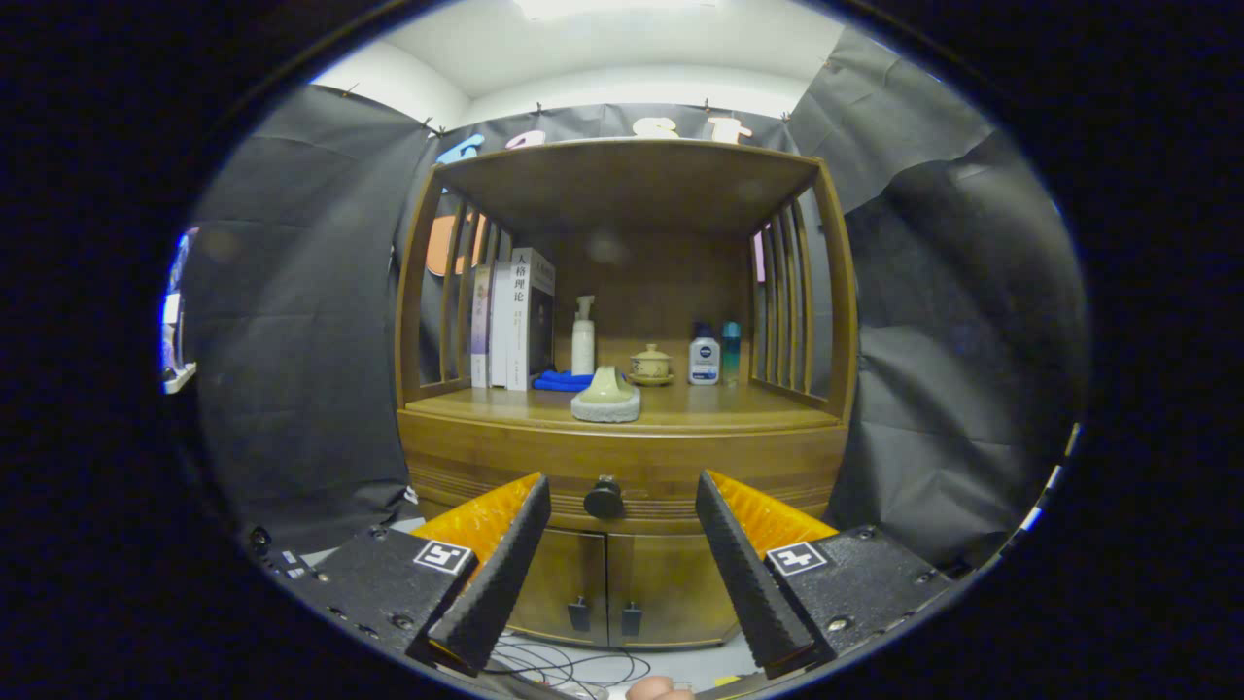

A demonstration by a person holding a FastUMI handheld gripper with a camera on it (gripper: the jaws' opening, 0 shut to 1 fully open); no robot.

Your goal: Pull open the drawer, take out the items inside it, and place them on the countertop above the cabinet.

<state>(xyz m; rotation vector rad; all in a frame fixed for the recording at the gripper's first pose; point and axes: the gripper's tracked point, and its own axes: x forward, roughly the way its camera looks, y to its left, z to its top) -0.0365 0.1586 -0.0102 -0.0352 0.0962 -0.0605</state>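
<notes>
On the countertop [680,406], books [512,319] stand at nine o'clock, a white pump bottle [583,336] and brush [605,395] centre, small bottles [705,358] at three. The gripper [622,506] gapes wide, holding nothing; the closed drawer's knob [604,500] sits between its fingers, beyond them, at twelve o'clock

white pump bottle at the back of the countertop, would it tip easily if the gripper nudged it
Probably yes. The white pump bottle is tall and narrow on a small base, so a push near its pump head would likely topple it. It looks like light plastic, unlikely to break. The open hand-held gripper sits far short of it, fingers either side of the drawer knob.
</notes>
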